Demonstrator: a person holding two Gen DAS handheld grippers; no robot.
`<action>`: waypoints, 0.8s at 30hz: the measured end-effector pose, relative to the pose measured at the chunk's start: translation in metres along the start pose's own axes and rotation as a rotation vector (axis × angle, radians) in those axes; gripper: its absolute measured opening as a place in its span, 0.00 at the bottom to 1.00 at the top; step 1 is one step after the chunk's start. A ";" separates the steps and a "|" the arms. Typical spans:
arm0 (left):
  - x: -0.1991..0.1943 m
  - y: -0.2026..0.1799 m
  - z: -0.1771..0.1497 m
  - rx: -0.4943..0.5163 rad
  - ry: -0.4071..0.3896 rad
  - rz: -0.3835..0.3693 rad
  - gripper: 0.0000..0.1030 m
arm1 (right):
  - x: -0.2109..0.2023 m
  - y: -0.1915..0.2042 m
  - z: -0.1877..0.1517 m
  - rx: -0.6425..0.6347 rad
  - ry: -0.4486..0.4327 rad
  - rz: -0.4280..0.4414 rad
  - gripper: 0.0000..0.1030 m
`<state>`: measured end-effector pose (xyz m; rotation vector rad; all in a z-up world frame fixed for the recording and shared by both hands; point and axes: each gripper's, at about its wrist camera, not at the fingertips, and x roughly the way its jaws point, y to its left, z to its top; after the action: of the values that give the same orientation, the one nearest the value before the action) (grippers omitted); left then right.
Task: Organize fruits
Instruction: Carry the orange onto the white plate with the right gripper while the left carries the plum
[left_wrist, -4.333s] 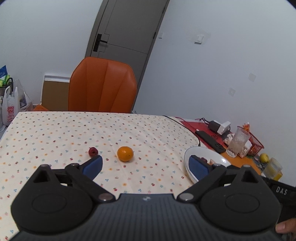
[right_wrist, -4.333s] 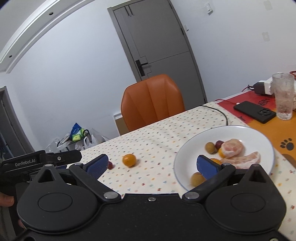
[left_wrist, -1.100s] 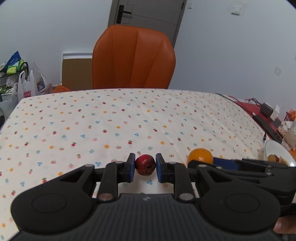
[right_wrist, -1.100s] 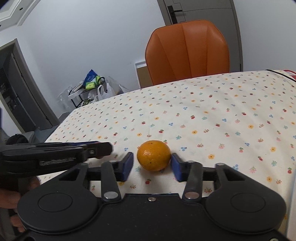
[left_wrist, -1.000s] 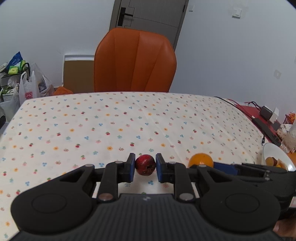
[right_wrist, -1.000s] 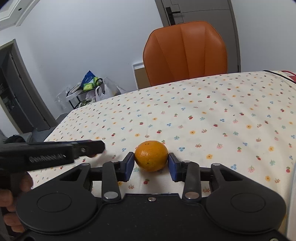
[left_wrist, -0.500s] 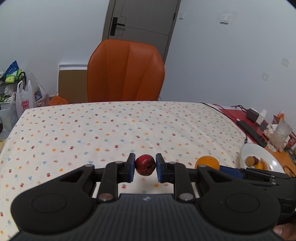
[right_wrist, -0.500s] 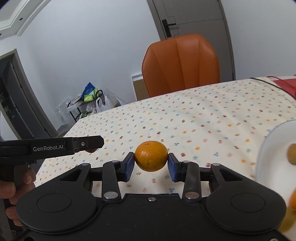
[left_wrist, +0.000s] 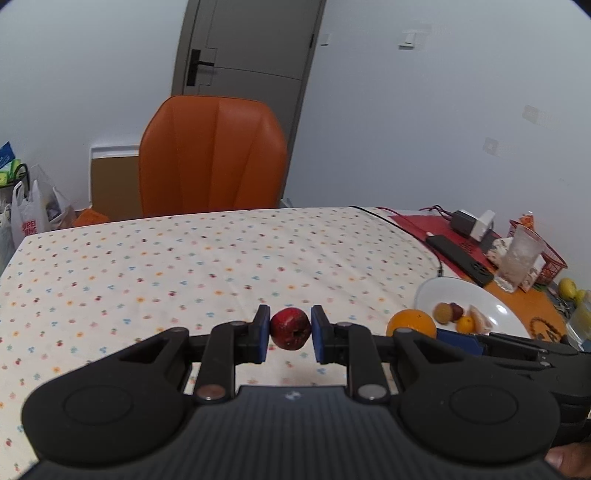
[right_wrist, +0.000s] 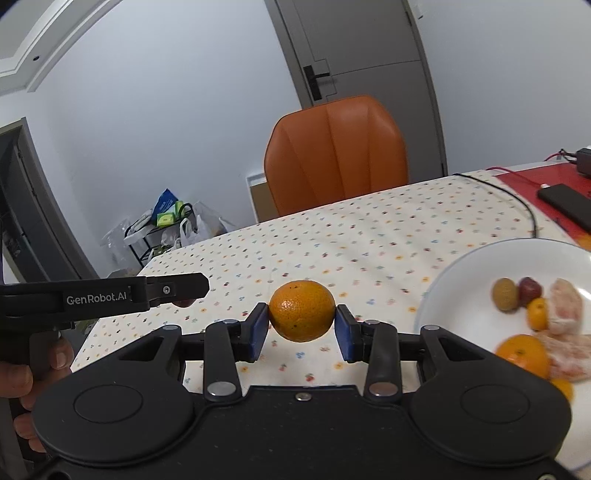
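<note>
The left gripper (left_wrist: 290, 329) is squeezing a small red fruit (left_wrist: 290, 328) between its two blue pads, low in the middle of the left wrist view, up off the dotted tablecloth (left_wrist: 184, 266). The right gripper (right_wrist: 302, 329) is squeezing an orange (right_wrist: 302, 311) between its blue pads, in the lower middle of the right wrist view, and it too is lifted above the cloth. In the left view that same orange shows at the lower right, just left of the white plate (left_wrist: 476, 291). The plate sits at the right edge in both views. It holds a brownish round fruit (right_wrist: 504, 294), a dark red fruit (right_wrist: 529, 291), small orange fruits (right_wrist: 537, 313) and peeled pieces (right_wrist: 565, 306). An orange chair (left_wrist: 212, 157) stands behind the table in the middle of the frame. A dark phone (left_wrist: 460, 255) and a clear glass (left_wrist: 519, 258) sit at the right, past the plate.
</note>
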<state>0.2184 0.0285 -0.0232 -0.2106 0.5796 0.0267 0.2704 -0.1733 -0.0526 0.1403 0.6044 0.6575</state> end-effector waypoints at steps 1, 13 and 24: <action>-0.001 -0.004 0.000 0.003 -0.001 -0.004 0.21 | -0.004 -0.002 -0.001 0.001 -0.004 -0.003 0.36; -0.007 -0.046 -0.005 0.045 -0.013 -0.052 0.21 | -0.044 -0.029 -0.008 0.024 -0.048 -0.045 0.36; -0.001 -0.082 -0.008 0.080 -0.010 -0.104 0.21 | -0.076 -0.056 -0.012 0.048 -0.085 -0.097 0.36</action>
<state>0.2200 -0.0534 -0.0141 -0.1623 0.5584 -0.0956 0.2454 -0.2646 -0.0427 0.1812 0.5421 0.5405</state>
